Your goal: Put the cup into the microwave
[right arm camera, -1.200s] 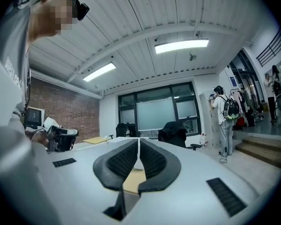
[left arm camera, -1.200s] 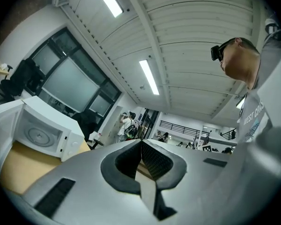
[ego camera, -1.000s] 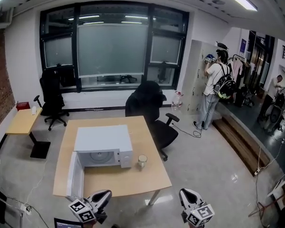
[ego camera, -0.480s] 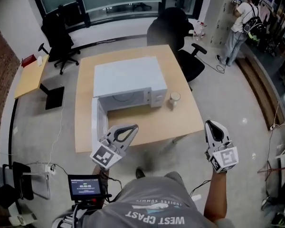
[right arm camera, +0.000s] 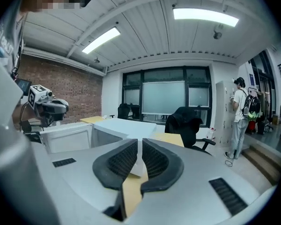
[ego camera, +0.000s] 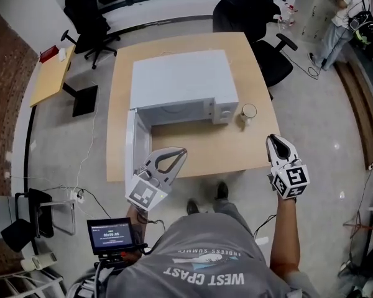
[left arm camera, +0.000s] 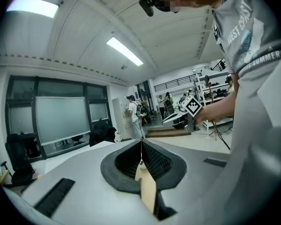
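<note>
Lower frame: left gripper [ego camera: 182,150] and right gripper [ego camera: 272,139], both pressed together, empty. Centre right: pale round cup [ego camera: 248,112] just beside open white box-shaped microwave [ego camera: 183,79].

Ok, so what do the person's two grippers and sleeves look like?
The left gripper and right gripper are pale grey, pointed shells with black ribbed pads; each carries a white cube with black square markers. The person wears a grey short-sleeved T-shirt with white print.

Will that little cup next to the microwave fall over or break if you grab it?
The cup looks small, so it is probably light and easy to knock over. It stands upright on the smooth table, so a push would likely slide it. It might be breakable; I can't tell.
</note>
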Demonstrator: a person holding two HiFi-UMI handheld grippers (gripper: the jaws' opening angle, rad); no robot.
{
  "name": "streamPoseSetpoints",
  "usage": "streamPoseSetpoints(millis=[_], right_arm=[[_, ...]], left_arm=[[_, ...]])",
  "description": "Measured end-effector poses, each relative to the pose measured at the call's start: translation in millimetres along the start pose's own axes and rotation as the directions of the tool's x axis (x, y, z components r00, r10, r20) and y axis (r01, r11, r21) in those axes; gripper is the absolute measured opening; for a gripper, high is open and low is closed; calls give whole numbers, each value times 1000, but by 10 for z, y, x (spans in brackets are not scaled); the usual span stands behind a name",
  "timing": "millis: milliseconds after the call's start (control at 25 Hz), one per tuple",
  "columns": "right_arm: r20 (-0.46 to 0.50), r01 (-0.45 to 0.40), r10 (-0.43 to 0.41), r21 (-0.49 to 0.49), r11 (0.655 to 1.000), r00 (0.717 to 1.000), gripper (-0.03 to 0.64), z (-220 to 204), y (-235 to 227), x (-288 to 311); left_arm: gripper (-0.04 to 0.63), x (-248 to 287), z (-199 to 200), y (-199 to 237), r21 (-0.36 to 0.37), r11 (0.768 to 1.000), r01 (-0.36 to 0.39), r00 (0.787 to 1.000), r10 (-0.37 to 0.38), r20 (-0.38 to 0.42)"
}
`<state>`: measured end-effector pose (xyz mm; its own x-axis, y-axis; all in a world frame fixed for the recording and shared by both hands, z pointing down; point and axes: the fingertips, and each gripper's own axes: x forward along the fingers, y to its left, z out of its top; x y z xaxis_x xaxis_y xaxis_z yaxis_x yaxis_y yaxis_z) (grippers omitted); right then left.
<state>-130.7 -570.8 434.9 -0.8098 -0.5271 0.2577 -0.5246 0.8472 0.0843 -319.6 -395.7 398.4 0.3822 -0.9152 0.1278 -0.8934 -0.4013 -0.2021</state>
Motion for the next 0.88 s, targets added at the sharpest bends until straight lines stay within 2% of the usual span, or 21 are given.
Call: streamPoseSetpoints(millis=[160,280,440,520,760,880], right_arm=[[-92,-25,30,57,998,995,41,-447,-274,514],[-177,-53,74,118,992,981,125,-913,-480,922],[-279,-67,118,185,980,953,130,-1617,-752,1456],[-320,-62,126,203,977,939,130,-1936,-835,1675],[-430,-9,113,238,971,896,132,-2601,-945,2099],[-450,42,59,211,977,891,129,-2707,-986,2239]], left_arm=[[21,187,-14,127,-9,999,-39,998,39,-41],[21,399,4,174,-10,998,-62,996,61,-67],[21,719,-65,175,-3,997,-72,990,72,-123],[21,835,-147,182,-24,996,-92,985,87,-147],[21,984,-429,178,-117,978,-172,961,140,-240],[21,1000,-530,199,-125,973,-195,953,158,-259]])
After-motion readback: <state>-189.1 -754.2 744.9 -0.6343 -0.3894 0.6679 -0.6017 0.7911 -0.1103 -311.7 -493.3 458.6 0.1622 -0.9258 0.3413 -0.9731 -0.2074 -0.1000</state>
